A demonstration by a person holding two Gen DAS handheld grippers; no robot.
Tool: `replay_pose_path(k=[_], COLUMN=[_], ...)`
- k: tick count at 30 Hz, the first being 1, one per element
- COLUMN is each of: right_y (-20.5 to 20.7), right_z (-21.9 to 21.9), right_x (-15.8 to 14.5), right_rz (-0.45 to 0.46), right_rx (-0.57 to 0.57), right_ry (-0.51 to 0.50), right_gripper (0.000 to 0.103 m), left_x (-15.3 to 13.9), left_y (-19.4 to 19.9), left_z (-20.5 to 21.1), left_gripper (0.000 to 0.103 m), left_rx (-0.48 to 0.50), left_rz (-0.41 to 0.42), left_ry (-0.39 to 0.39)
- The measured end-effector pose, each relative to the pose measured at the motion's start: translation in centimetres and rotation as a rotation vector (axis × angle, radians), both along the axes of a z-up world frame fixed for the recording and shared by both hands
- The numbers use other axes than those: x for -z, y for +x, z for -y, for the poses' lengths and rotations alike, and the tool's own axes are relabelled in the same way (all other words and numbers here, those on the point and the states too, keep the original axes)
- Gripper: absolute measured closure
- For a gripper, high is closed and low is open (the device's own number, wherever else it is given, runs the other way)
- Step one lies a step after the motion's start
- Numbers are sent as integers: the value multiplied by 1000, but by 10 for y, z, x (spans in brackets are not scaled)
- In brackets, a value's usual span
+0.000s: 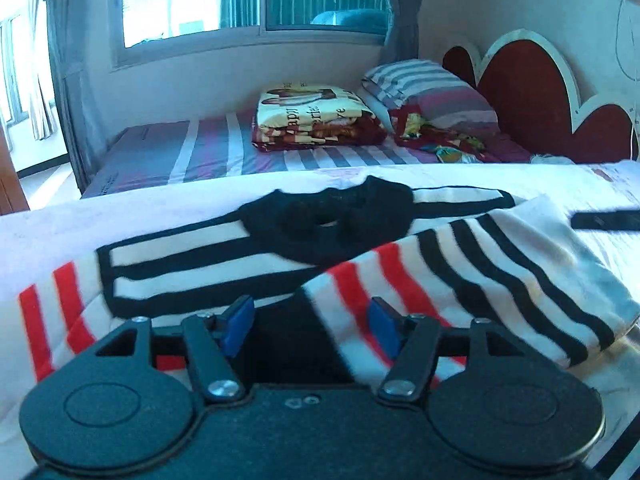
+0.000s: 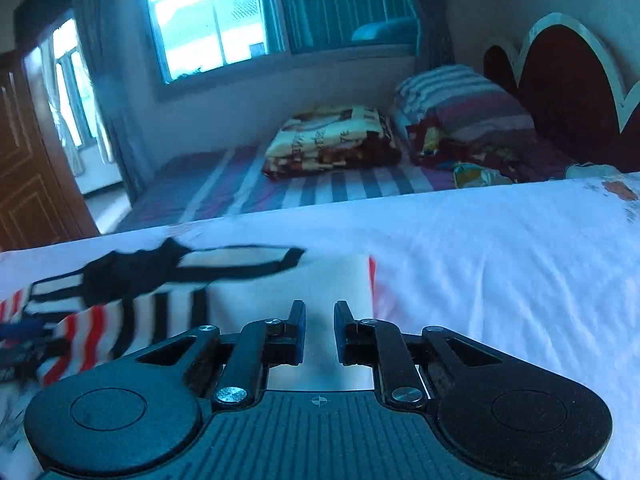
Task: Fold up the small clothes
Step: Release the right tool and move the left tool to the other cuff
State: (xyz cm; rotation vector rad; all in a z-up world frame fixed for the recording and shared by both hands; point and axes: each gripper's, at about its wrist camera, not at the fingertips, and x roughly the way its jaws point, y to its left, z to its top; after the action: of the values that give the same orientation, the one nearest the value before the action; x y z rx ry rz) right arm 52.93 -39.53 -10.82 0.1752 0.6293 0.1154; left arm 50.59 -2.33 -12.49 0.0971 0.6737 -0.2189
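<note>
Jaws of both grippers spread, low over striped garment (image 1: pixel 460 280).

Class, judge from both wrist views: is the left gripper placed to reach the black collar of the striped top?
Probably yes. The left gripper is open just above the striped top, and the black collar lies straight ahead with only flat fabric between. The right gripper sits off to the side, not blocking.

Both wrist views low, near striped garment (image 1: pixel 400 272), probably facing window (image 1: pixel 192 0).
</note>
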Motion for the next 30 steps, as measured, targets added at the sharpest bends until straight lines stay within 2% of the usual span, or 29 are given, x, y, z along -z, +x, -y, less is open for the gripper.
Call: replay_pose_path(k=[3,6,8,10,11,12,14,16,18,20,21,27,30], right_y=[37,41,22,-5,-12,-16,-29,-41,-62,-83,-91,-116,-106], right_z=[0,2,-6,-15,-22,-32,-41,-41,-41,-49,-53,-94,-121], right_x=[13,9,-5,-11,-6,3,8,-7,-21,-31,-33,-35,-34], right_rz=[-86,-90,-48,-6,-24,-75,-63,-63,-16,-12,-16,-62,-87], right_rx=[17,32,14,-34,-59,-73,-64,-32,-15,-20,-26,-32,-22], right_ry=[-37,-55,-76,-46,-67,-107,-160,-108,-64,-51,-37,16,55], right_gripper=[88,88,88,88,88,88,88,87,87,87,87,87,87], left_x=[6,9,-1,-11,-8,1,11,-1,-14,-21,-24,-15,-11], left_y=[7,5,0,-16,-16,-12,-15,-25,-50,-79,-96,-220,-257], left_z=[11,5,5,4,5,7,5,-5,-32,-75,-103,-276,-331], left_gripper=[39,36,40,37,37,37,33,34,34,34,34,38,51], left_rx=[1,-2,-30,-21,-23,-24,-20,-38,-69,-140,-208,-691,-866], left_rz=[-29,-23,-26,52,28,-35,-27,-36,20,36,33,22,61], left_ry=[32,19,32,19,25,31,24,-6,-73,-156,-193,-389,-421])
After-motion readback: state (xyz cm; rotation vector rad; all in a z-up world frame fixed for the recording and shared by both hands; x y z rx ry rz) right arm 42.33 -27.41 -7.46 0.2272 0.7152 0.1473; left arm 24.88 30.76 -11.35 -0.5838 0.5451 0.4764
